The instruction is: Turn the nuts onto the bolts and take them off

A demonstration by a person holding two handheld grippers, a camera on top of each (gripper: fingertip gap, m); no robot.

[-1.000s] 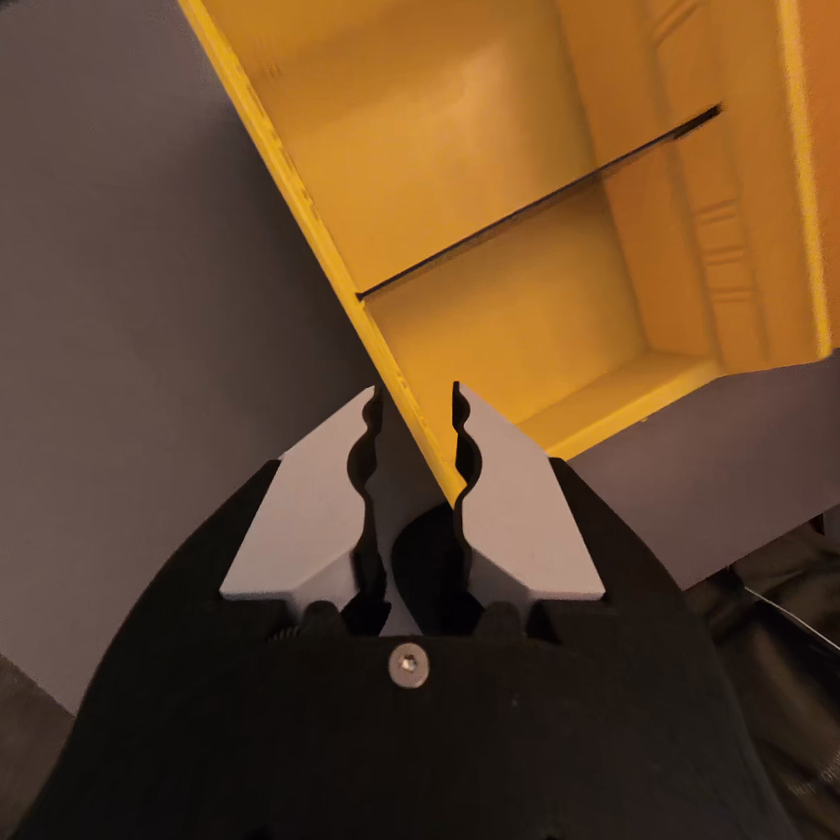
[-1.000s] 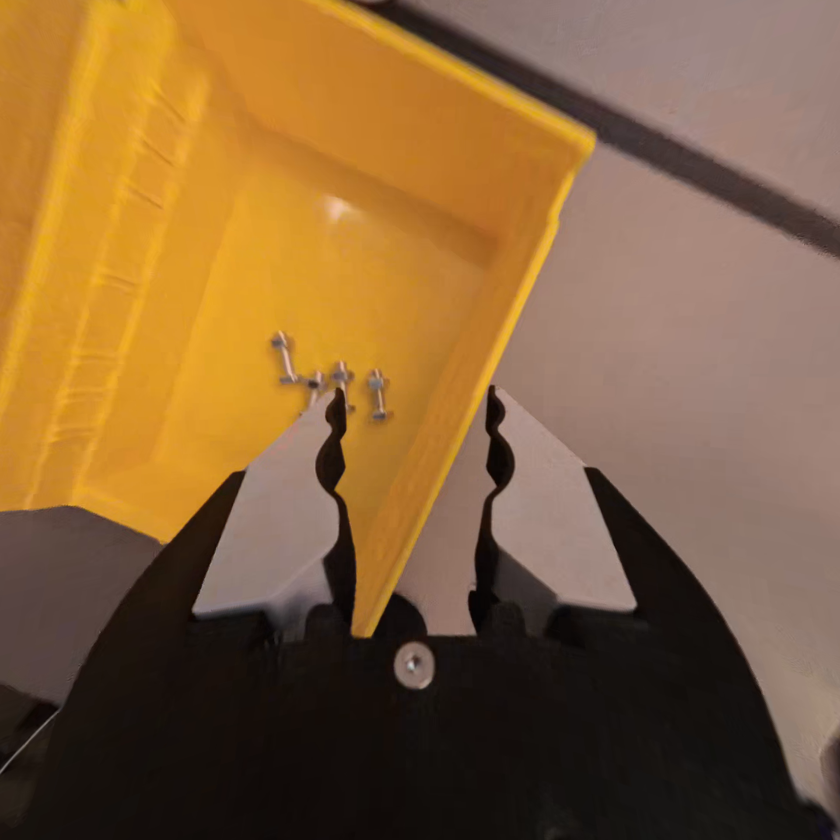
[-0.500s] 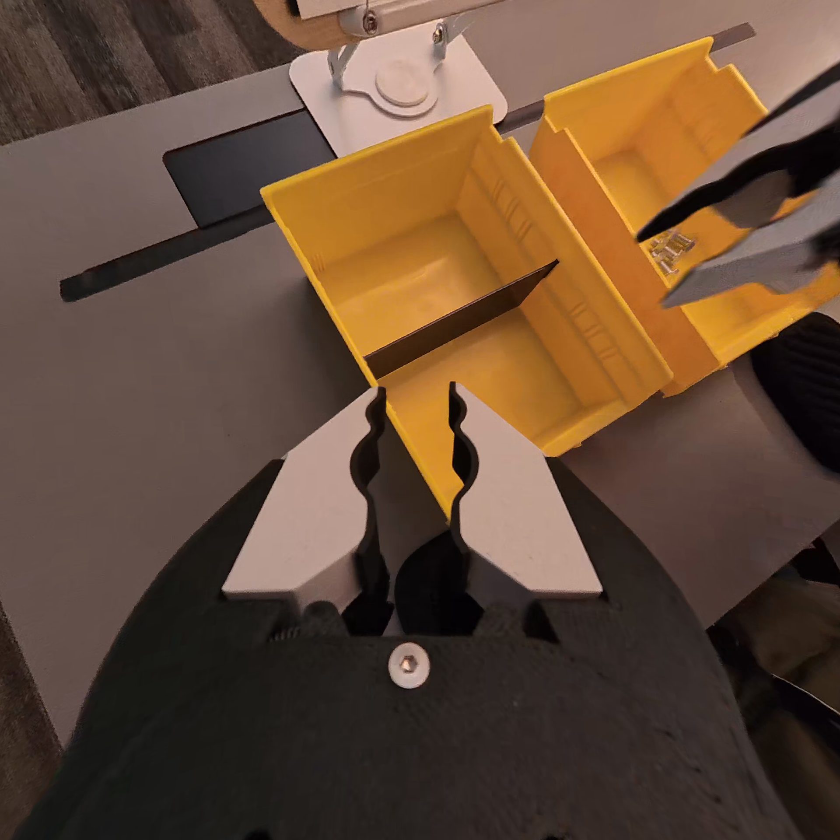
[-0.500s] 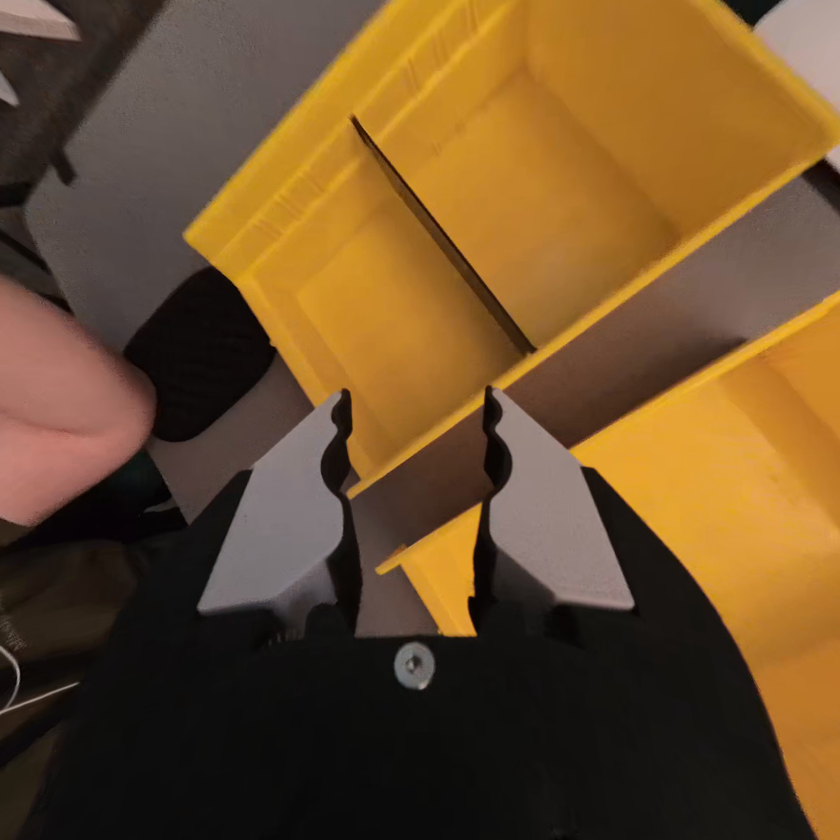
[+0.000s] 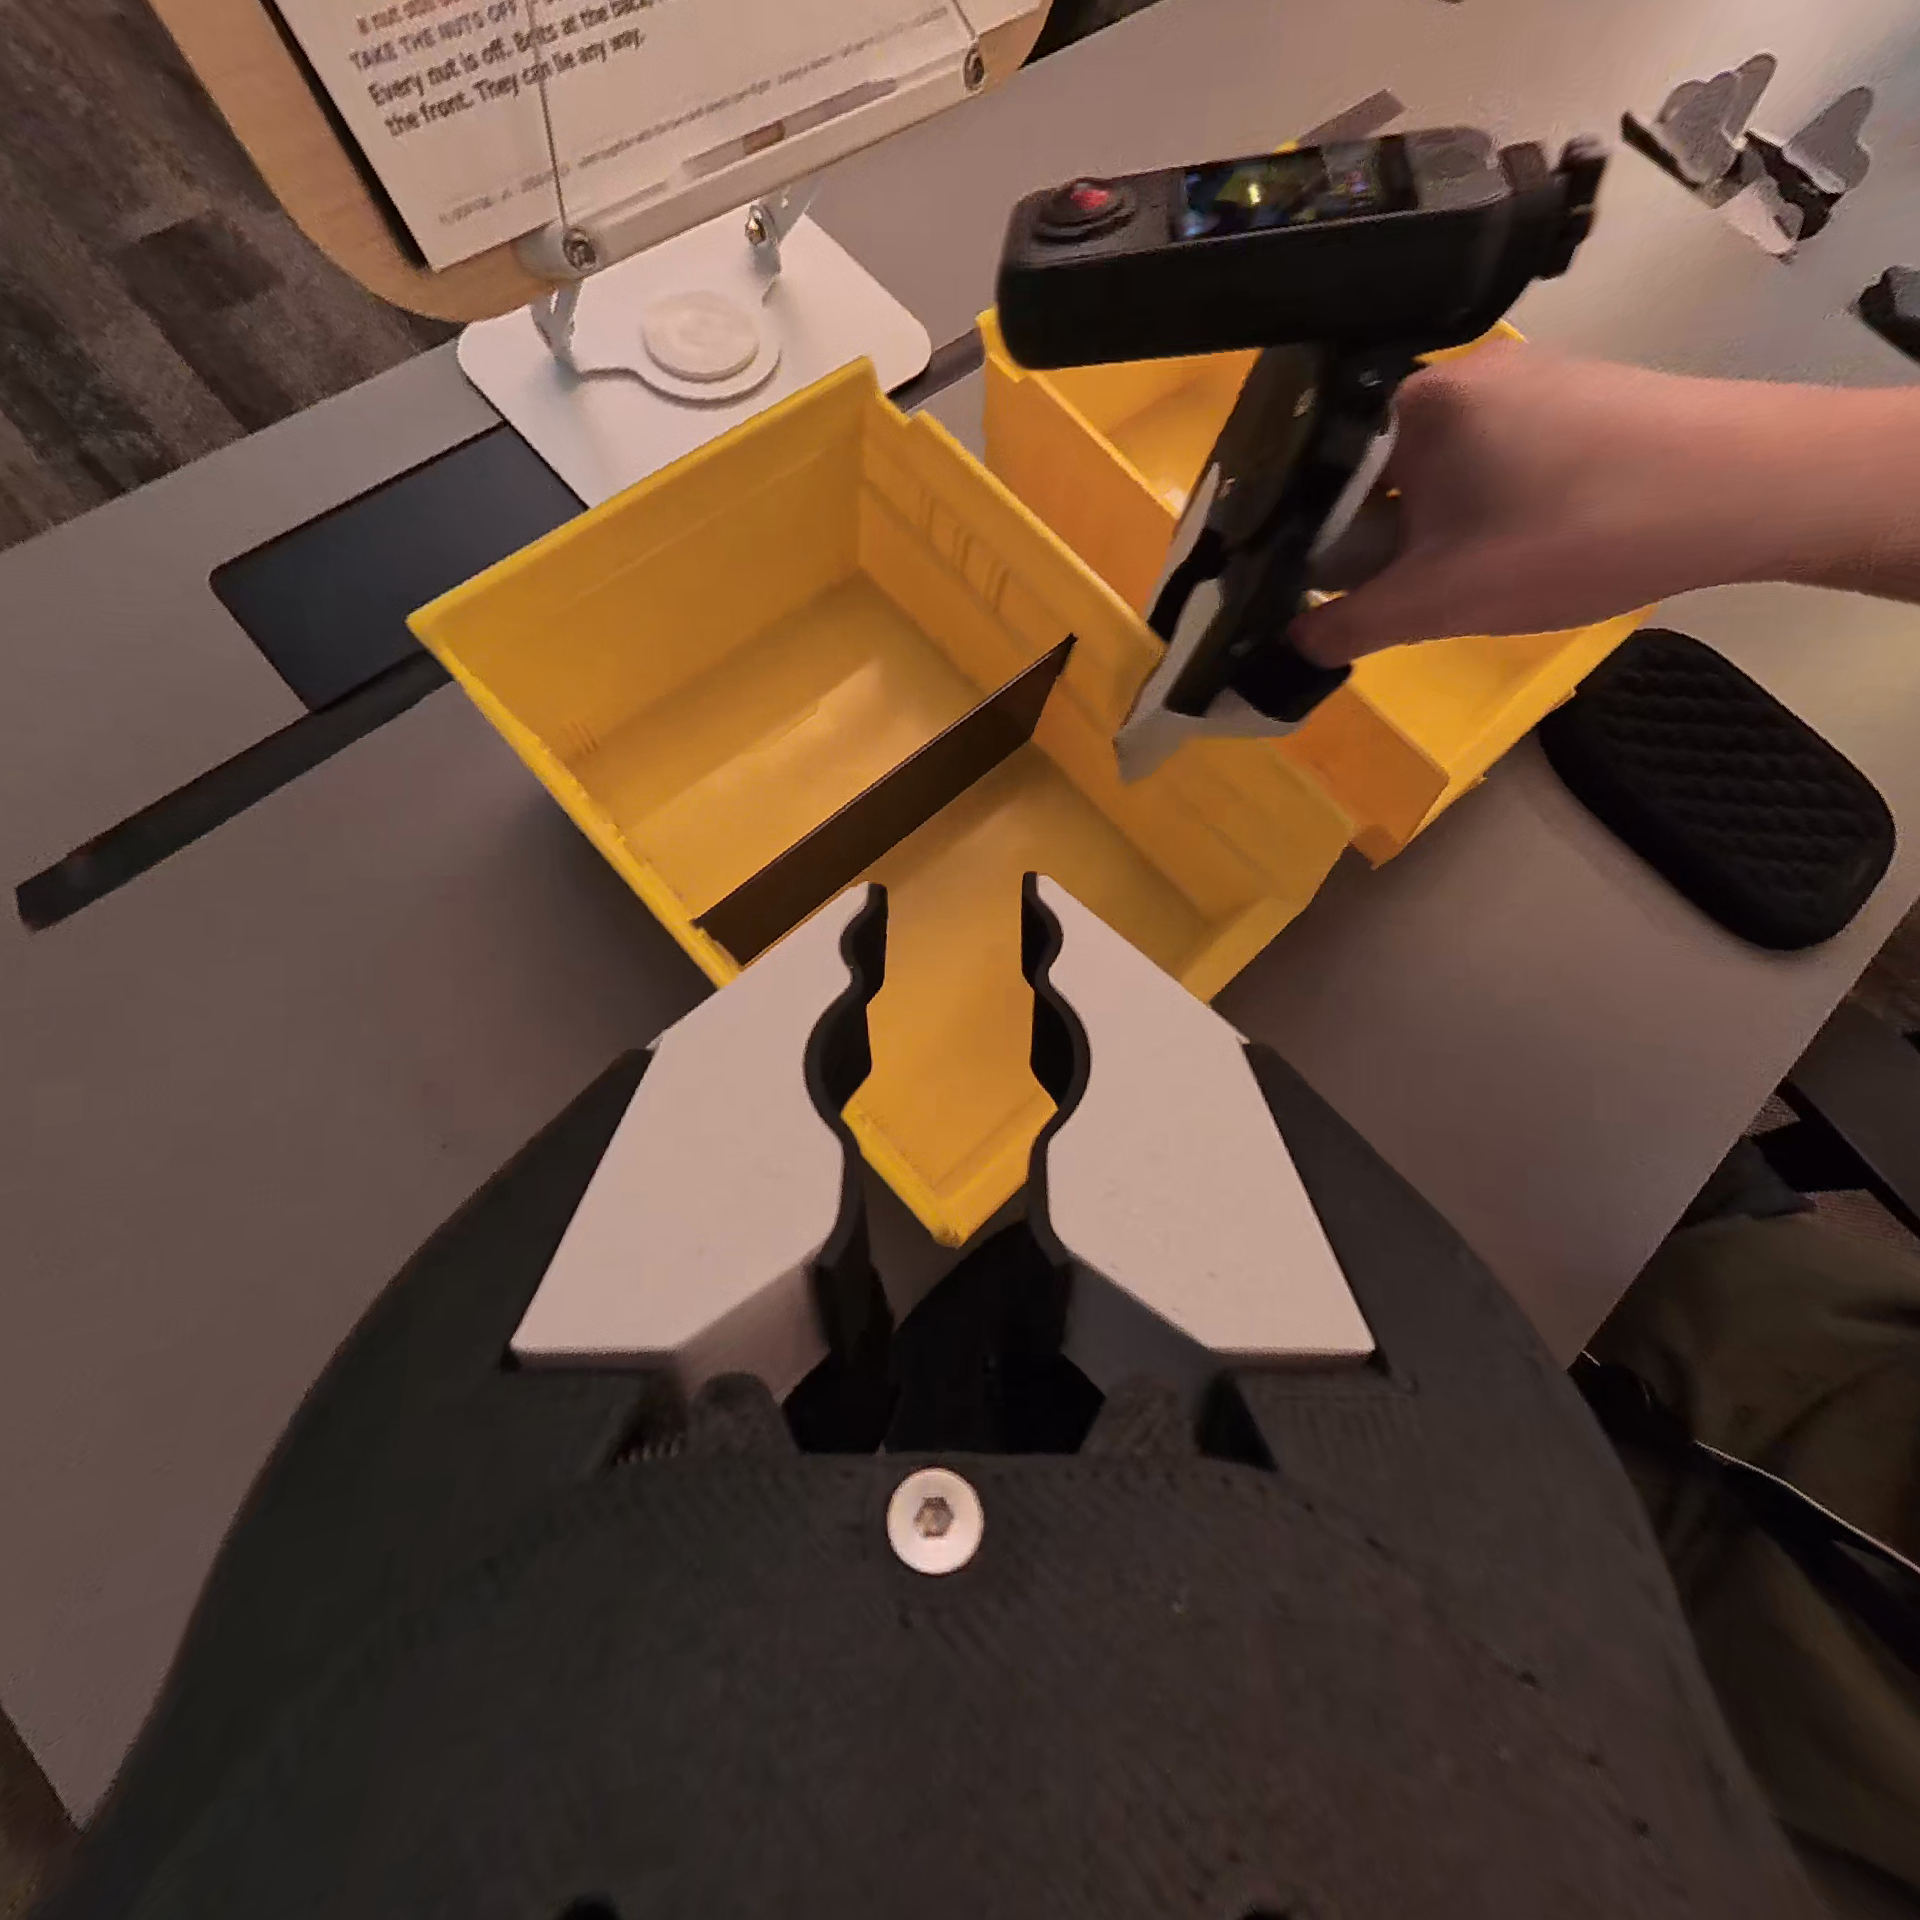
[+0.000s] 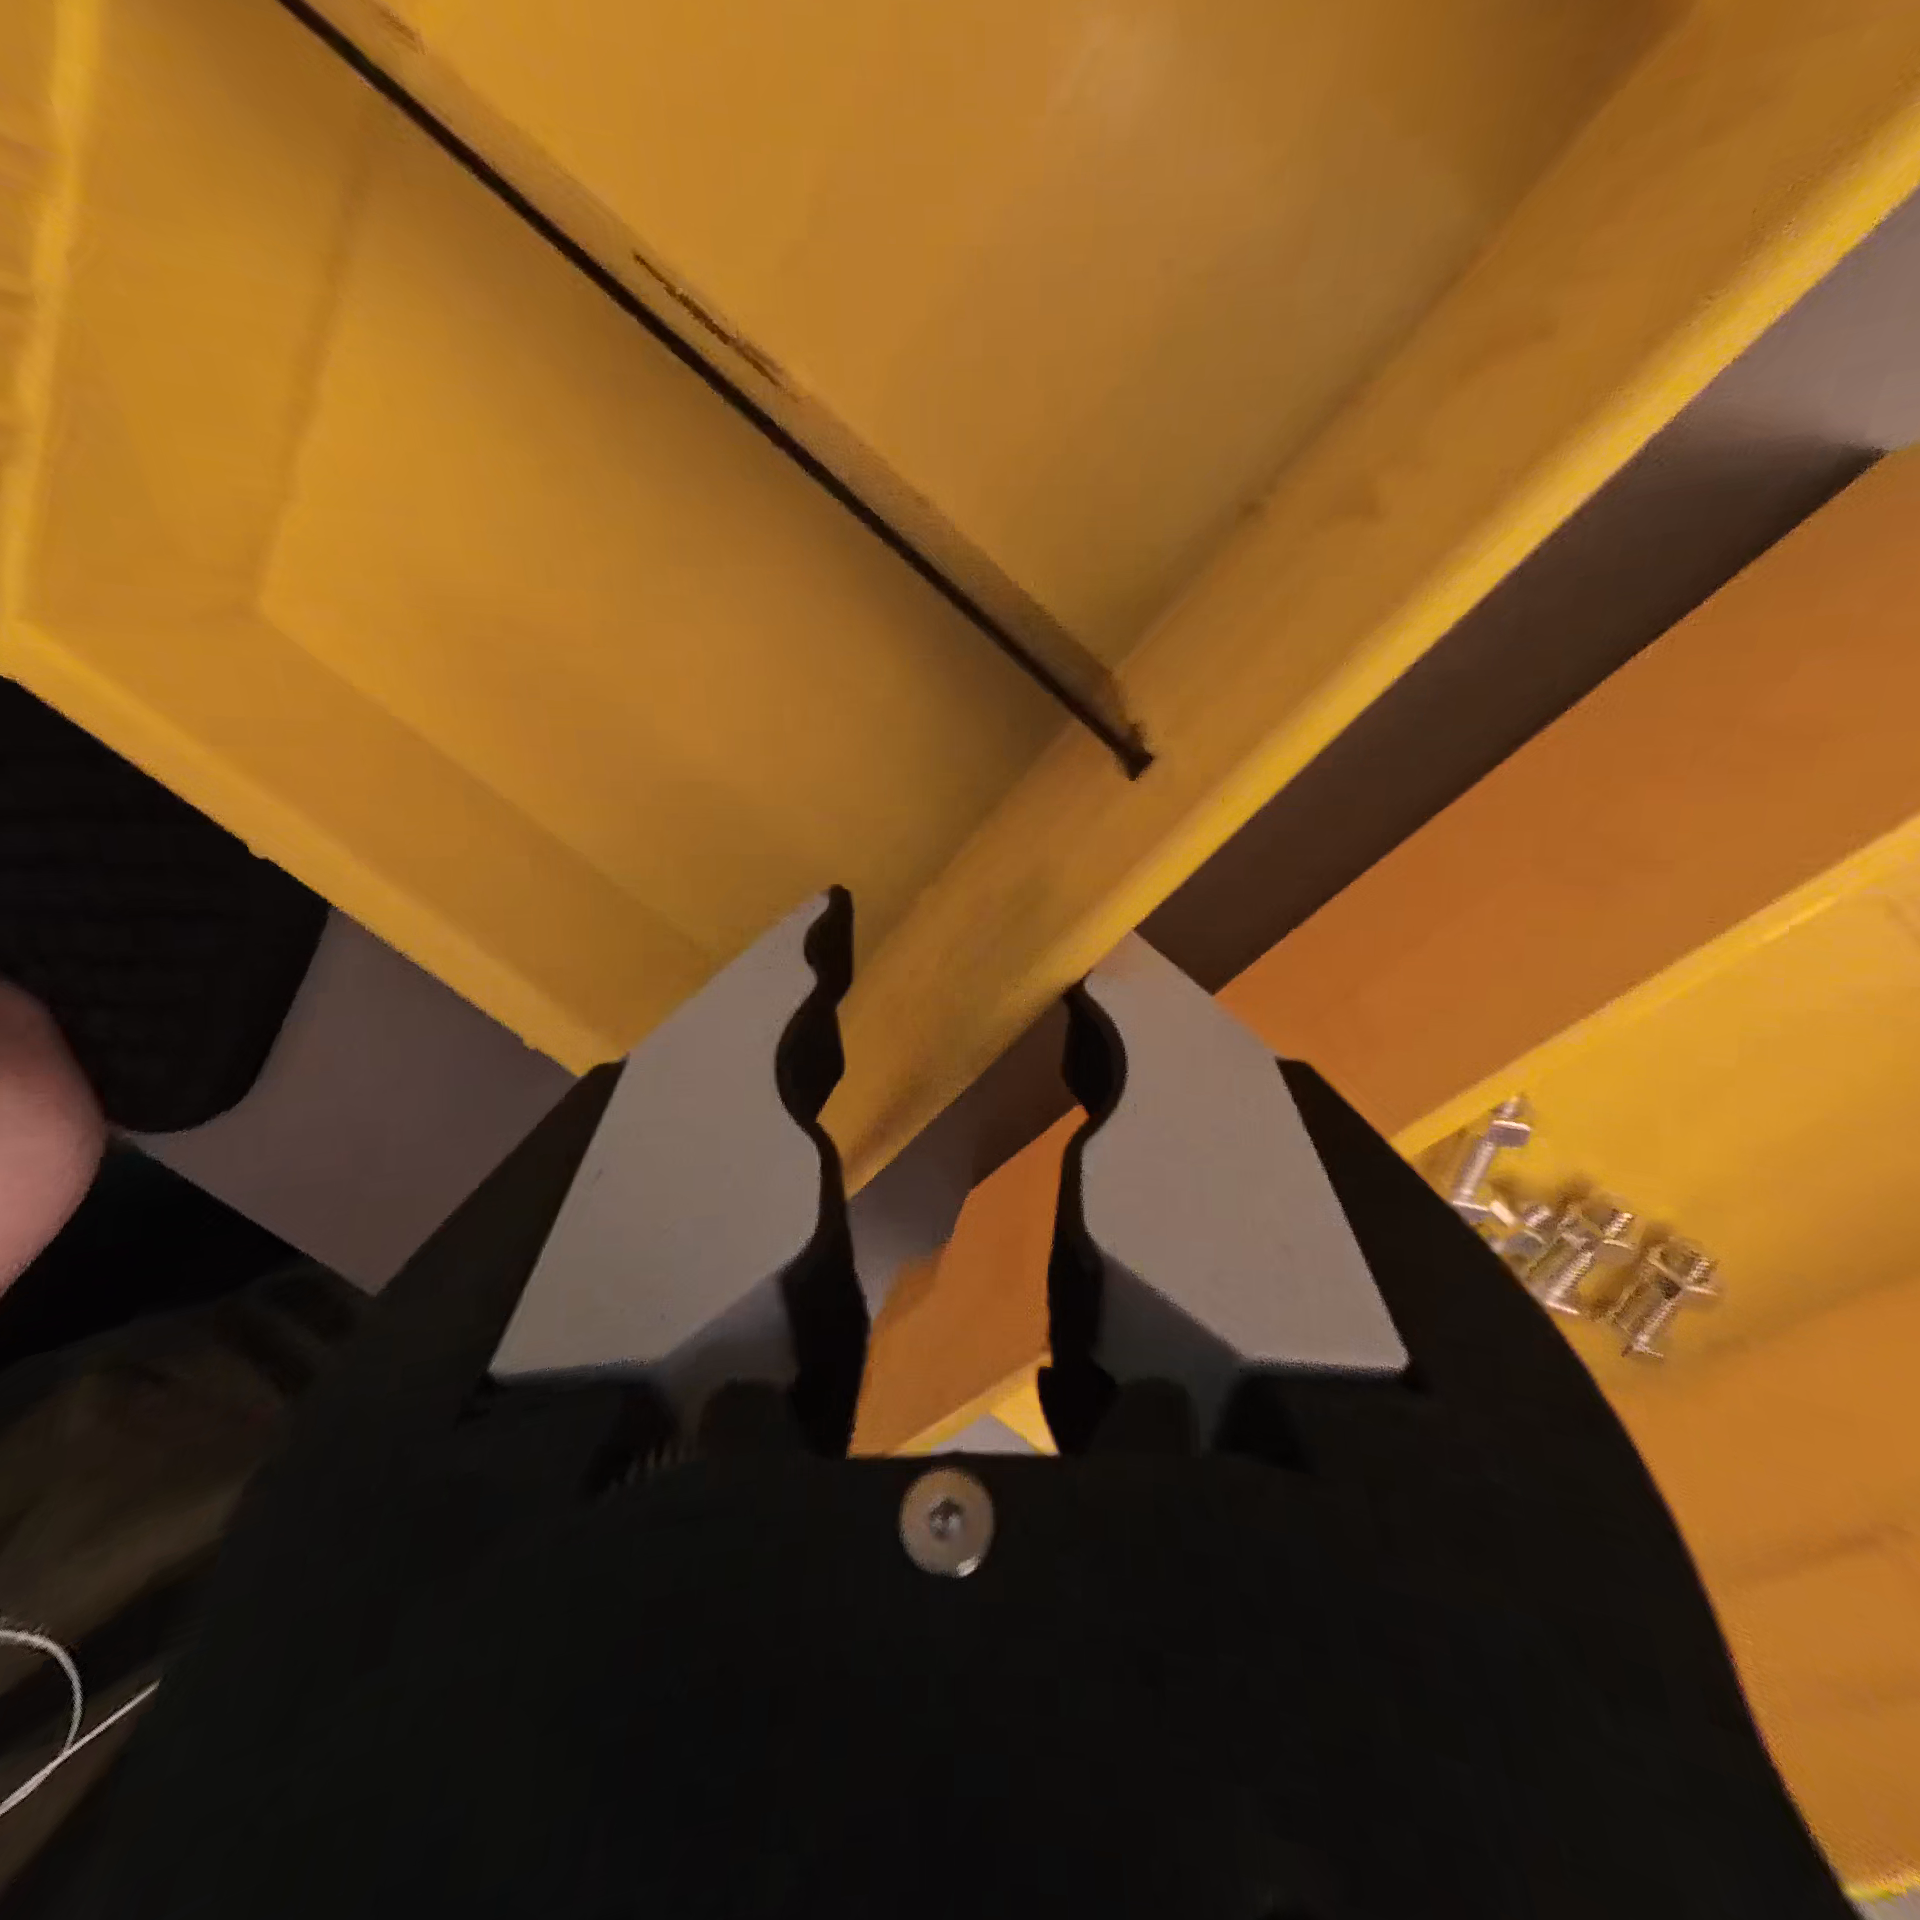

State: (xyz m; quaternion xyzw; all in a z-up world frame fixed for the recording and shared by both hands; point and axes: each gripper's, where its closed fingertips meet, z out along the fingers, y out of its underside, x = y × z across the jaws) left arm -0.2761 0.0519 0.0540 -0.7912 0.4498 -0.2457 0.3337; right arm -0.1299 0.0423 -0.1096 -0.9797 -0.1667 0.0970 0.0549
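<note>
printed sheet [image 5: 644, 94] | on wooden stand | lines of black text

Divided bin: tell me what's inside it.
The divided bin holds only a dark divider; both visible compartment floors are bare. The left gripper covers part of the near compartment.

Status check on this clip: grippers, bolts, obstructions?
Left gripper open, empty. Right gripper open, straddling divided bin's wall. Bolts with nuts untouched in the other bin.

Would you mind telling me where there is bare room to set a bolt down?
Both compartments of the divided bin are bare, as is the table on its left. The second bin holds the bolts, with the right gripper above.
</note>
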